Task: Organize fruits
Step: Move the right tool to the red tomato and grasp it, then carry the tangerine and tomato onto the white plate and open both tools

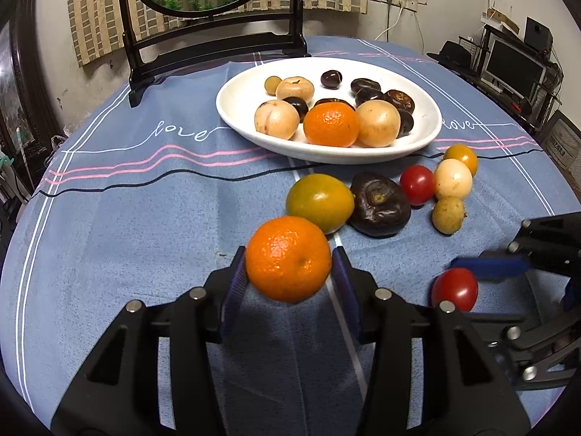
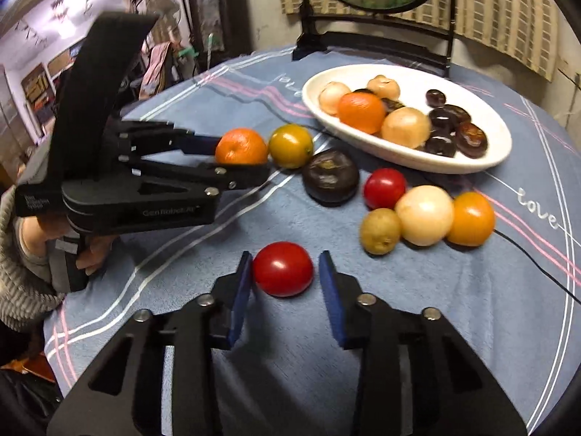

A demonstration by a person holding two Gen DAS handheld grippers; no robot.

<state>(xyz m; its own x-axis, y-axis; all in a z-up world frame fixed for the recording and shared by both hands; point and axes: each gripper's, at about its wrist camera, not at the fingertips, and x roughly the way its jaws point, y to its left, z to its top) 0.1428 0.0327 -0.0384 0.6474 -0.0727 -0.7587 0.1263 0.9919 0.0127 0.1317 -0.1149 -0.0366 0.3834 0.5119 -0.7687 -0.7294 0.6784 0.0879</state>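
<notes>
Left wrist view: left hand-held gripper (image 1: 288,254) clamped on an orange mandarin (image 1: 288,259), both blue pads pressed to its sides, over the blue-clothed counter (image 1: 145,218). Just beyond, touching or nearly so, a green-yellow citrus (image 1: 319,201), then a dark wrinkled fruit (image 1: 379,205). Farther right, a tight cluster of small fruits (image 1: 448,181). Behind all of these, a white dish (image 1: 254,123) heaped with fruit, and at the back a dark framed stand (image 1: 214,36).

Right wrist view: right hand-held gripper (image 2: 287,258) set apart around a red tomato (image 2: 283,269) resting on the counter; left pad at its skin, right pad clear by a gap. Cluster and dark fruit lay beyond, the dish behind them. Across the left side stretched the other hand-held gripper with its mandarin, a person's hand (image 2: 94,250) on the grip.
</notes>
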